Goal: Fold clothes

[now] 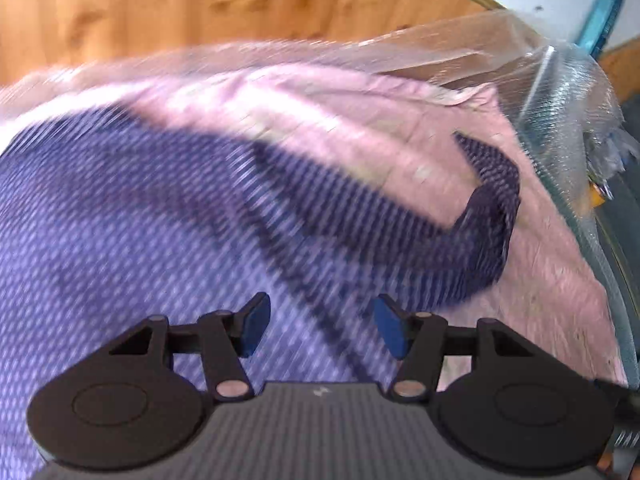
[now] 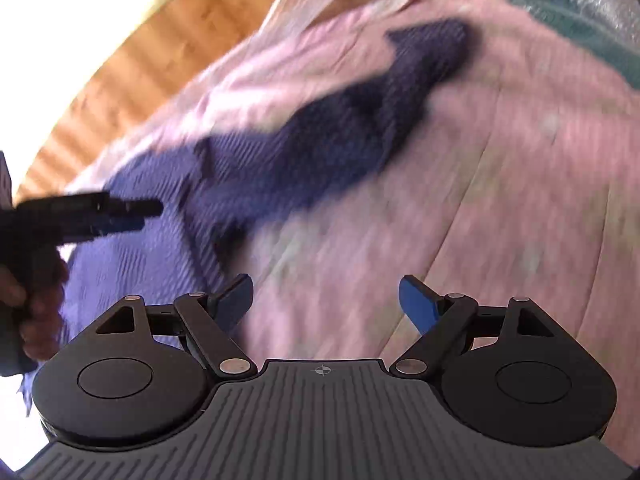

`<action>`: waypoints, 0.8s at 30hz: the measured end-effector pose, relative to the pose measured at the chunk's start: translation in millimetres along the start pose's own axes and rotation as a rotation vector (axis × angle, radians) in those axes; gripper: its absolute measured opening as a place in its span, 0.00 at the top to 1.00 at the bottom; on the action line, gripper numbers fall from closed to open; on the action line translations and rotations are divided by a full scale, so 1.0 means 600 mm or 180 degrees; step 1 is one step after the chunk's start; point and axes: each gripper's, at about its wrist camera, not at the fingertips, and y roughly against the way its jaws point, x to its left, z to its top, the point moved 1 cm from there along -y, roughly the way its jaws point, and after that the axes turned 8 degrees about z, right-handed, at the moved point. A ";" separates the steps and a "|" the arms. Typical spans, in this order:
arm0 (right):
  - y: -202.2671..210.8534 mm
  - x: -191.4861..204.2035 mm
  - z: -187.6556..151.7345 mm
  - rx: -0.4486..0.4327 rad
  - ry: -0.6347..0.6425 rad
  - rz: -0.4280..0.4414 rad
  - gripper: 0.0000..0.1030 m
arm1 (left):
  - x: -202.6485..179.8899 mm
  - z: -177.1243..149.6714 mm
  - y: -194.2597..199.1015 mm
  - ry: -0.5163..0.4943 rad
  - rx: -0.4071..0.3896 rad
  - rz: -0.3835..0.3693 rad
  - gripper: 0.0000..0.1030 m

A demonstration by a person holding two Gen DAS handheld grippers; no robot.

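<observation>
Both jaws open, empty, over a purple garment (image 1: 120, 220).
Left gripper (image 1: 320, 326) and right gripper (image 2: 326, 304) hover above it; its sleeve trails across the pink cover (image 2: 500, 200).

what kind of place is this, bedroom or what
Probably a bedroom or other home room: a purple garment lies on a pink sheet over what looks like a plastic-wrapped mattress, with a wood floor beyond.
</observation>
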 end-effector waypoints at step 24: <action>0.251 0.085 -0.199 -0.0664 -0.0406 -0.0056 0.18 | 0.055 -0.173 0.228 0.0331 -0.0350 -0.0132 0.31</action>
